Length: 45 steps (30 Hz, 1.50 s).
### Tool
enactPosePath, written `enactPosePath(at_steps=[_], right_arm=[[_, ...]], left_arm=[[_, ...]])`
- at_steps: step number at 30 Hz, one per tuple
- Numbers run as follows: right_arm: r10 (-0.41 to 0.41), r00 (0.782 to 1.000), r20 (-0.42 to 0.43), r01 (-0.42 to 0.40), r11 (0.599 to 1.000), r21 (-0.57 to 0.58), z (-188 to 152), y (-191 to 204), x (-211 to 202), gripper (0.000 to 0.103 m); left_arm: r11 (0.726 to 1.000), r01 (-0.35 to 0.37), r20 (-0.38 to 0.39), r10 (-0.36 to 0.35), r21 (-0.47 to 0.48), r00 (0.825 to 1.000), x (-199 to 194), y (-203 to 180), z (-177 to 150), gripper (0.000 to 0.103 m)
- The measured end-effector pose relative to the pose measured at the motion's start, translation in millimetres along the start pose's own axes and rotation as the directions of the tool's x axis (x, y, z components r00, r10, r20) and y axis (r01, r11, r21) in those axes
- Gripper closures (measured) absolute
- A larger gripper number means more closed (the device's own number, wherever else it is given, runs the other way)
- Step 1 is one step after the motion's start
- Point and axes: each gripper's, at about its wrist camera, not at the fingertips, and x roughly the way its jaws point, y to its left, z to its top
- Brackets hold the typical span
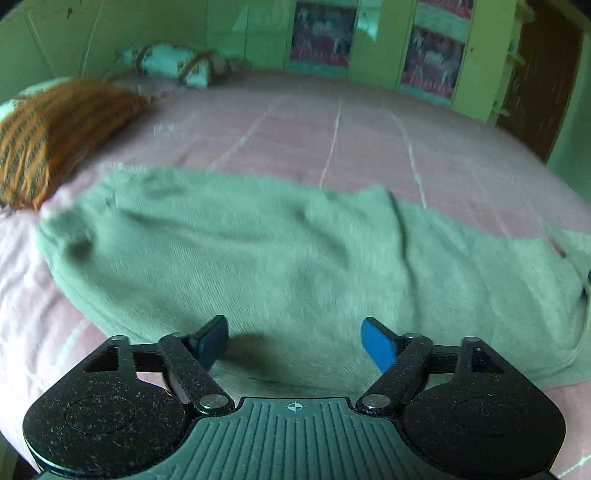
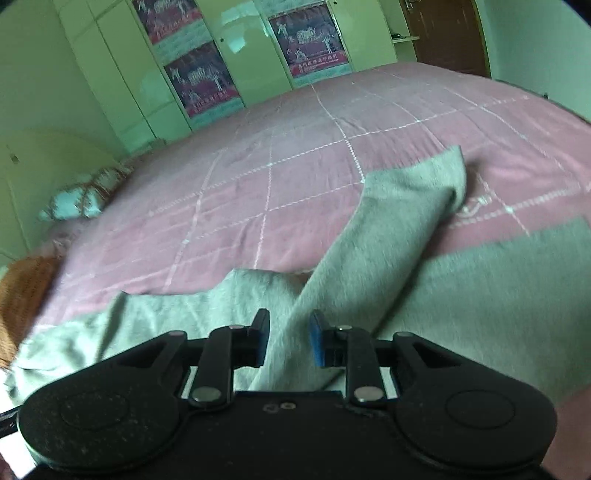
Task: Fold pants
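Observation:
Grey-green pants (image 1: 280, 254) lie spread across the near part of a pink bed. My left gripper (image 1: 295, 336) is open and empty, its blue-padded fingers just above the pants' near edge. In the right wrist view the pants (image 2: 480, 295) lie across the foreground. My right gripper (image 2: 289, 334) is shut on a strip of the pants fabric (image 2: 388, 229), which rises between the pads and runs up and to the right, with its end draped onto the bed.
The pink quilted bedspread (image 1: 332, 122) with white stitched lines stretches far ahead. An orange striped pillow (image 1: 55, 136) lies at the left, a white patterned pillow (image 1: 173, 66) behind it. Green wardrobes (image 2: 110, 66) with posters and a brown door (image 2: 447, 33) stand beyond the bed.

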Motion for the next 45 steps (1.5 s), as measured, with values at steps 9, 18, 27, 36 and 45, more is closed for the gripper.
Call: enactPosePath(at_steps=[9, 18, 27, 36, 45], right_arm=[[-0.066, 0.997, 0.039, 0.068, 0.997, -0.037, -41, -30, -47, 0.103], [-0.056, 0.998, -0.015, 0.058, 0.982, 0.178, -88, -92, -68, 0.102], [-0.139, 0.985, 0.1, 0.157, 0.967, -0.199, -38, -34, -45, 0.088], [-0.211, 0.971, 0.108, 0.22, 0.972, -0.076, -54, -69, -77, 0.103], [-0.174, 0.972, 0.159, 0.197, 0.97, -0.145, -60, -69, -96, 0.077]], left_arm=[[0.992, -0.025, 0.047, 0.019, 0.123, 0.999, 6, -13, -32, 0.0], [0.992, -0.008, 0.061, 0.0, 0.127, 0.998, 14, -7, -30, 0.0], [0.992, -0.003, 0.06, -0.005, 0.124, 0.998, 17, -4, -27, 0.0], [0.993, 0.017, 0.051, -0.023, 0.116, 0.998, 17, 0, -26, 0.0], [0.992, 0.015, 0.056, -0.022, 0.126, 0.998, 19, -1, -27, 0.0]])
